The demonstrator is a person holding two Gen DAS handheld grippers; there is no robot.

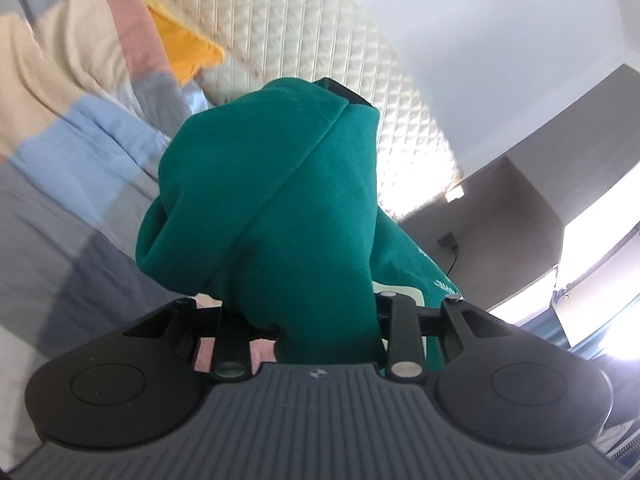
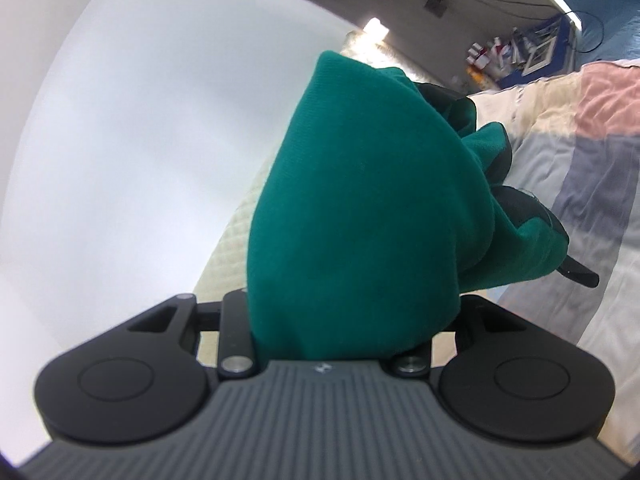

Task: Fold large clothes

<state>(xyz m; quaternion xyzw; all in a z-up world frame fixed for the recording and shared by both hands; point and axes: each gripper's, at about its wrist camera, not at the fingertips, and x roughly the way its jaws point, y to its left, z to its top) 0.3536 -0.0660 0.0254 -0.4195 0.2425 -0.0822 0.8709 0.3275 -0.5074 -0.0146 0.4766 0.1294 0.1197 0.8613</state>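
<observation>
A large green garment (image 1: 280, 200) with white print near its lower right is bunched over my left gripper (image 1: 340, 94) and hides its fingers; only one black fingertip (image 1: 346, 94) pokes out at the top. The gripper is shut on the cloth and holds it up above the bed. In the right wrist view the same green garment (image 2: 360, 208) drapes over my right gripper (image 2: 460, 100), which is shut on it. A black fingertip (image 2: 444, 94) shows at its upper right. A dark trim piece of the garment hangs at the right.
A patchwork quilt (image 1: 80, 128) of blue, grey, cream and pink covers the bed (image 2: 580, 152). A cream quilted headboard (image 1: 300, 32) and an orange pillow (image 1: 188, 48) stand behind. A white wall (image 2: 140, 120) and a cluttered shelf (image 2: 520, 52) lie beyond.
</observation>
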